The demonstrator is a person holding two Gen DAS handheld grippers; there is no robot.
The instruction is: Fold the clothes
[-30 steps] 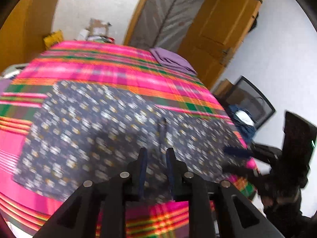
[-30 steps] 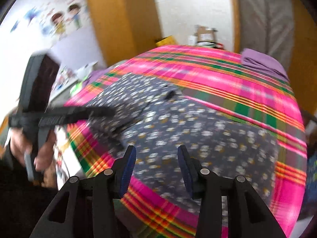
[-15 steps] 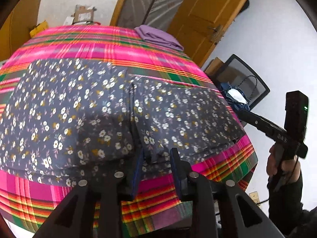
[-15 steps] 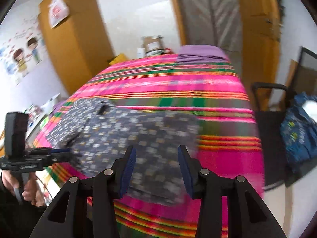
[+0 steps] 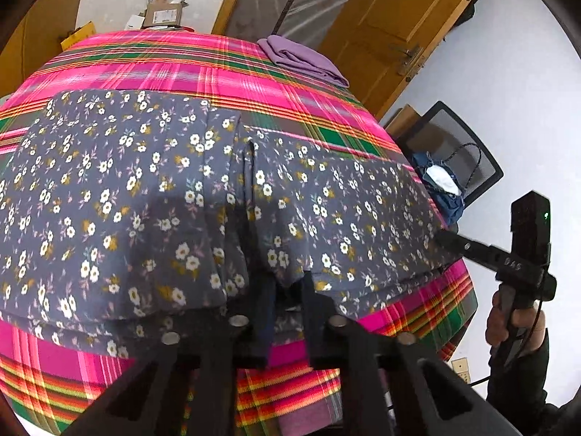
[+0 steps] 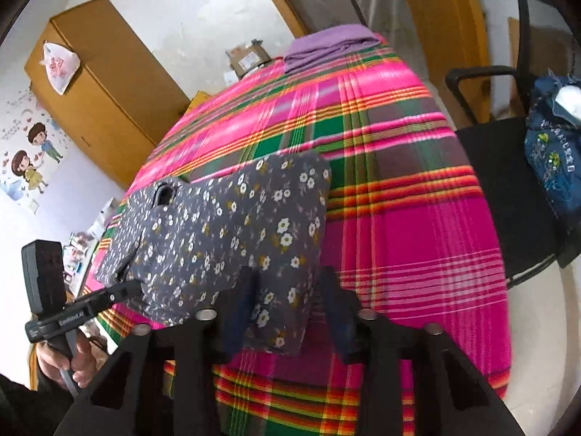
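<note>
Spread across a bed under a pink, green and orange plaid cotton blanket (image 5: 225,69): a grey floral-print cloth garment (image 5: 145,196), flat for folding, its near hem along the blanket's near edge. Folded at the blanket's far corner, clear of the work: a purple cloth (image 5: 301,60). Off the blanket's right side, a black mesh office chair (image 6: 508,181) with a blue embroidered bag (image 6: 555,152). At the near hem's middle, the left gripper (image 5: 287,298): jaws just closed to a narrow gap, seemingly pinching the hem, probably to lift it for a fold. At the garment's right corner, the right gripper (image 6: 287,294): jaws just closing but half apart, cloth between the fingers, pads not visibly pressing, so likely no firm hold. Against a second ago: left camera nearer the hem, garment larger in view; right view swung round from the garment's middle to its corner.
</note>
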